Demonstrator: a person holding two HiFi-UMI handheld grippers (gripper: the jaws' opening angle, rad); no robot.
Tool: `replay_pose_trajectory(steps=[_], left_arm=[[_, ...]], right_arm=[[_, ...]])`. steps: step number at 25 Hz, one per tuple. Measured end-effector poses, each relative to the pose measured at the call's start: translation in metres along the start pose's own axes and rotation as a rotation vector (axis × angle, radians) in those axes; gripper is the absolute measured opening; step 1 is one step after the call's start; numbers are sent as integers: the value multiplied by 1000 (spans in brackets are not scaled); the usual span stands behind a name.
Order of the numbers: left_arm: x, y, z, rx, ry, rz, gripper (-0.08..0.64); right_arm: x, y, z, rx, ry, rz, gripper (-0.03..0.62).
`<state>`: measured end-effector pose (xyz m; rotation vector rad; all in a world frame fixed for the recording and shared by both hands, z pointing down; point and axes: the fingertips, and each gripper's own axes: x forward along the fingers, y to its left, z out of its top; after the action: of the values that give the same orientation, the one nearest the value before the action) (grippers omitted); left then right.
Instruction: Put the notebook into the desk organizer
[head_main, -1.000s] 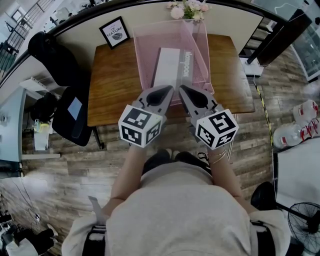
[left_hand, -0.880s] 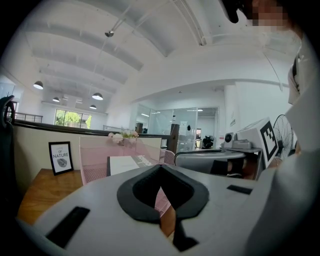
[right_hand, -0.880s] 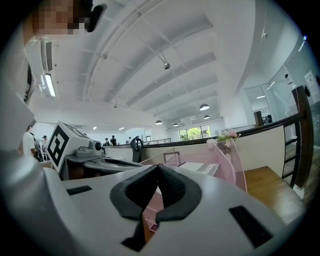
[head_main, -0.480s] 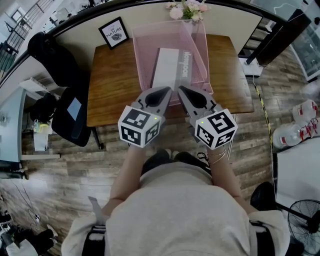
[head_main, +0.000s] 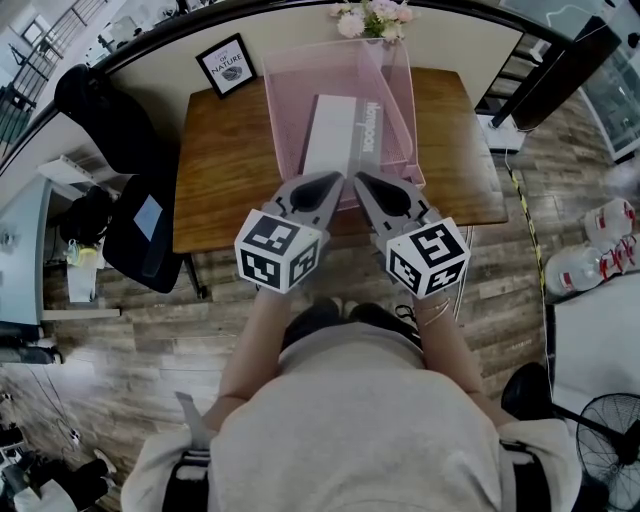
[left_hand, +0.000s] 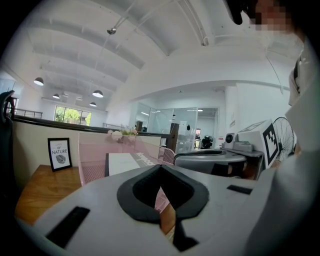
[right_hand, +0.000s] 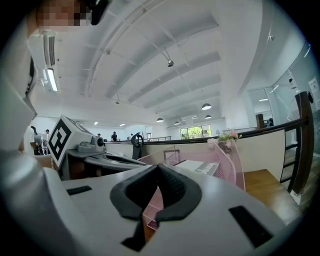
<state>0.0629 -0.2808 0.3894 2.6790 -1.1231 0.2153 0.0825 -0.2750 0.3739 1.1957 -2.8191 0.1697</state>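
Firstly, a wooden table (head_main: 220, 150), seen steeply from above. On it, a pink mesh desk organizer (head_main: 285, 120), reaching from close to the far edge down to close to the near edge, about the middle of the width. Inside the organizer, the white notebook (head_main: 330, 135), lying flat on the bottom, closer to the right wall; by judgement already in place, task as good as done. Over the near edge, the left gripper (head_main: 340, 180) and the right gripper (head_main: 360, 180), side by side, tips nearly meeting, both clenched on nothing. At the far left corner, a small framed picture (head_main: 229, 66); at the far edge, flowers (head_main: 375, 17).

Possible trouble from here: catching the organizer's front rim with the closed tips when moving away. Enough, probably, to drag or tip so light a thing toward the near edge, notebook sliding out with it.
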Motion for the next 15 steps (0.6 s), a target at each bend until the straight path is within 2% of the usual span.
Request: replay_pose_trajectory(steps=[15], left_arm=[[0,-1,1,-19,-7,-5,12]], right_arm=[[0,-2,1,-26,11,-10,11]])
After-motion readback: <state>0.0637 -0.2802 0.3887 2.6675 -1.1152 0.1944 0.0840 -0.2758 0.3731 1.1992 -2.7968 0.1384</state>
